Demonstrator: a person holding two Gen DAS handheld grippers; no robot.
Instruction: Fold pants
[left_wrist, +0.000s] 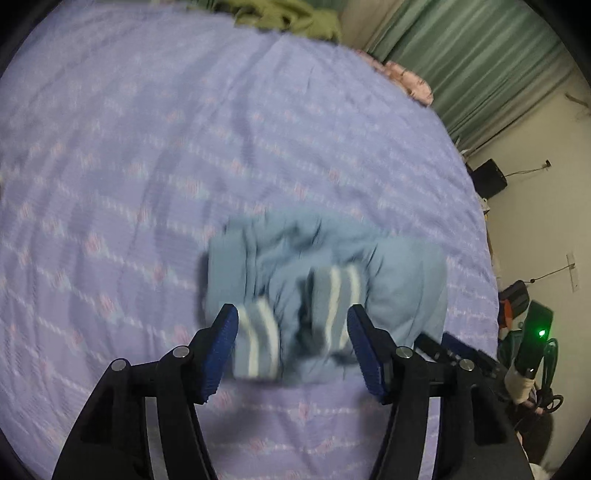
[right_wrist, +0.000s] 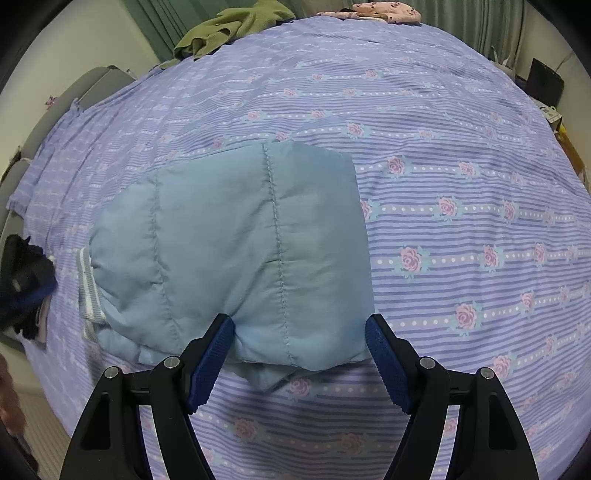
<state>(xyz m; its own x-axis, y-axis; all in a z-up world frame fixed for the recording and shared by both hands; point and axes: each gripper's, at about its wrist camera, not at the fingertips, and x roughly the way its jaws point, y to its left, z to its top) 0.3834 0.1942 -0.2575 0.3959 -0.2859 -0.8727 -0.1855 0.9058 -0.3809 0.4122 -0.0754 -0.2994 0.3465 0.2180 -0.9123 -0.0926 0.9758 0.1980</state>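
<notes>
The light blue padded pants (right_wrist: 236, 243) lie folded into a compact bundle on the purple flowered bedspread (right_wrist: 461, 184). Their striped cuffs (right_wrist: 88, 288) stick out at the bundle's left side. My right gripper (right_wrist: 299, 328) is open, its blue pads either side of the bundle's near edge, holding nothing. In the blurred left wrist view the bundle (left_wrist: 325, 273) shows its cuffs (left_wrist: 258, 339) toward me. My left gripper (left_wrist: 291, 317) is open just in front of the cuffs. It also shows at the left edge of the right wrist view (right_wrist: 22, 284).
A green garment (right_wrist: 236, 26) and a pink flowered cloth (right_wrist: 373, 11) lie at the bed's far edge. Green curtains (left_wrist: 480, 62) hang behind. A grey bed frame (right_wrist: 74, 96) runs along the left. A black speaker (left_wrist: 489, 177) and cables stand by the wall.
</notes>
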